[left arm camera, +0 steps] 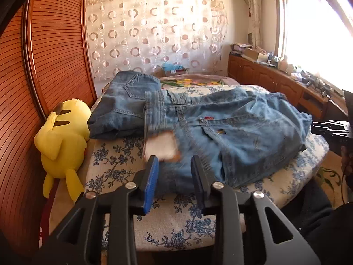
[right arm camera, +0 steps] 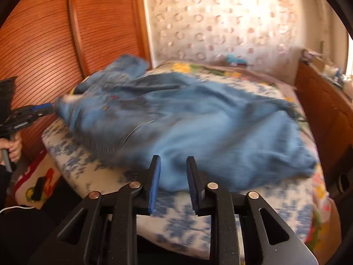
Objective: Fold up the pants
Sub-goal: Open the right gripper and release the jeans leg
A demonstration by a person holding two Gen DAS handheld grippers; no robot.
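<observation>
A pair of light blue jeans (left arm camera: pixel 231 128) lies crumpled across the bed, waistband toward the left, with a white pocket lining (left arm camera: pixel 160 148) showing. It also shows, blurred, in the right wrist view (right arm camera: pixel 187 119). My left gripper (left arm camera: pixel 174 165) is open, just short of the waistband near the pocket lining. My right gripper (right arm camera: pixel 173 167) is open at the near edge of the jeans, holding nothing. The left gripper also shows at the far left of the right wrist view (right arm camera: pixel 42 108), at the waistband.
A second, folded pair of darker jeans (left arm camera: pixel 123 106) lies at the left back of the bed (left arm camera: pixel 176 225). A yellow plush toy (left arm camera: pixel 64 141) leans against the wooden slatted wardrobe (left arm camera: pixel 50 55). A wooden cabinet (left arm camera: pixel 275 84) with clutter runs along the right under the window.
</observation>
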